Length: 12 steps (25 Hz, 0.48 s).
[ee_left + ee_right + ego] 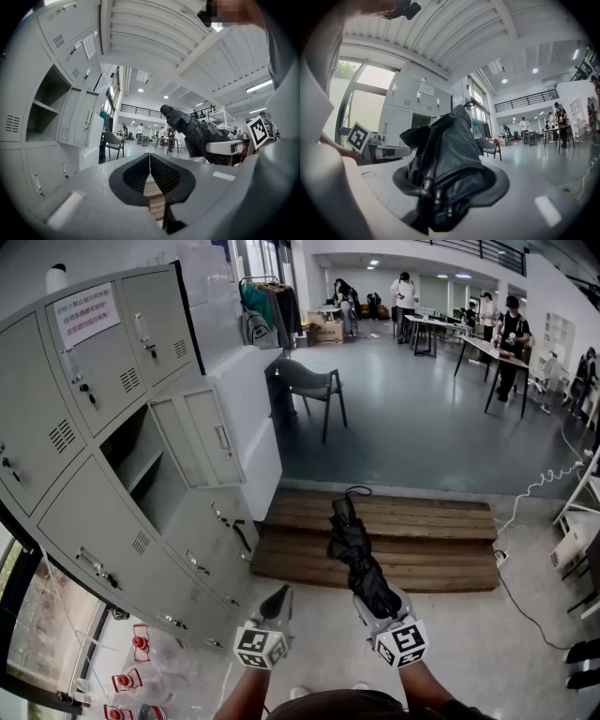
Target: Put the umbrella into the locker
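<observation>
My right gripper is clamped on the folded black umbrella. Its jaws stand part-way apart around the bunched fabric and rib tips at the near end. The umbrella points level and away from me over the wooden pallet, with a thin loop at its far end. It sits to the right of the locker bank and well apart from it. My left gripper is empty with its jaws together, just to the left of the umbrella.

I judge the umbrella to be light. Because it is held by one end, though, the free length acts as a lever and will want to sag or swing when I turn. The cloth looks soft and a bit slick. Loose folds could slide over the stiffer shaft inside, so a pinch on fabric alone may creep. A safer hold squeezes right through to the shaft and ribs, as the right gripper seems to do now. A second hold nearer the middle with the left gripper would steady the far end.

The open compartment is at the left, its door swung out toward the room. The umbrella should enter far end first, clear of that door.
</observation>
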Each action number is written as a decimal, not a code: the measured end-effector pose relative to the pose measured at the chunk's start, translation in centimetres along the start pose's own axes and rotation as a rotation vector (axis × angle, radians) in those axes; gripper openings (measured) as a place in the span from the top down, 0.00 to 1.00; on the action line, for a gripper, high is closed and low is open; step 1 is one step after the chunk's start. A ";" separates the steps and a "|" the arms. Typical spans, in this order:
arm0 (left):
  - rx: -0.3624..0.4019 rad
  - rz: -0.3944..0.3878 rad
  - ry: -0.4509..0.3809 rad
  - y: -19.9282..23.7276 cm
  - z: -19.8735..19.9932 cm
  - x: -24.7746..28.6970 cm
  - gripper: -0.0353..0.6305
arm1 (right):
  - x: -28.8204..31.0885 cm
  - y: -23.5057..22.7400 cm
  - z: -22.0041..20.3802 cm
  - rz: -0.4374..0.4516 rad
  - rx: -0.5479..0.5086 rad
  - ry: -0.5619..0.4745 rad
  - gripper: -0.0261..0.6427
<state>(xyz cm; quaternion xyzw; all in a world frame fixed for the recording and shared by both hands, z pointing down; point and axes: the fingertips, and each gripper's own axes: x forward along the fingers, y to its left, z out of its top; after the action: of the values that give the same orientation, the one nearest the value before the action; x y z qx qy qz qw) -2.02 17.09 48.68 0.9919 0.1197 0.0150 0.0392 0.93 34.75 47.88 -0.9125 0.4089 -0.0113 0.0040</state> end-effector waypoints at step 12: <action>-0.001 -0.009 0.003 1.3 0.1 -0.4 0.94 | 1.4 0.9 0.0 -0.002 -0.014 0.008 0.62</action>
<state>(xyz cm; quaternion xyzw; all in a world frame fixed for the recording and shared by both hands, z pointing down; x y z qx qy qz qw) -2.13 15.69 48.68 0.9913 0.1242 0.0162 0.0395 1.17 33.08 47.91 -0.9129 0.4080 -0.0119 -0.0041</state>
